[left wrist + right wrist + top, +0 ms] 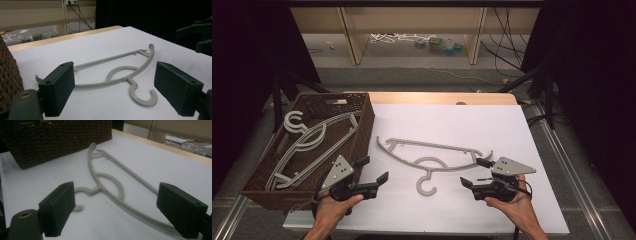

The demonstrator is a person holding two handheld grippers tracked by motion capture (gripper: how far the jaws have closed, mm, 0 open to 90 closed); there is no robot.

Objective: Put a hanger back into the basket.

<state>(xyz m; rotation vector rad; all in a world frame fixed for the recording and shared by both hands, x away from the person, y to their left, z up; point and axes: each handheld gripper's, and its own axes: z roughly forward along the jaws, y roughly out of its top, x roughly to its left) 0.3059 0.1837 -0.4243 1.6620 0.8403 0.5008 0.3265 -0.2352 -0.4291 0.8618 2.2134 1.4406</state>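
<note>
A grey plastic hanger (pixel 432 155) lies flat on the white table top (pixel 462 120), its hook toward the person. My left gripper (pixel 374 169) hovers open just left of the hanger's hook, beside the basket. My right gripper (pixel 474 172) stands open at the hanger's right end. In the left gripper view the hanger (pixel 120 72) lies ahead between the wide-open jaws of the left gripper (pixel 117 87). In the right gripper view the hanger (pixel 110 185) runs forward between the spread jaws of the right gripper (pixel 120 210). Neither gripper holds anything.
A dark brown wicker basket (pixel 362 125) stands on the table's left side with more grey hangers (pixel 307 142) inside. It shows as a woven wall (pixel 57 140) in the right gripper view and at the edge (pixel 8 75) of the left gripper view. Floor cables and shelving lie beyond the table.
</note>
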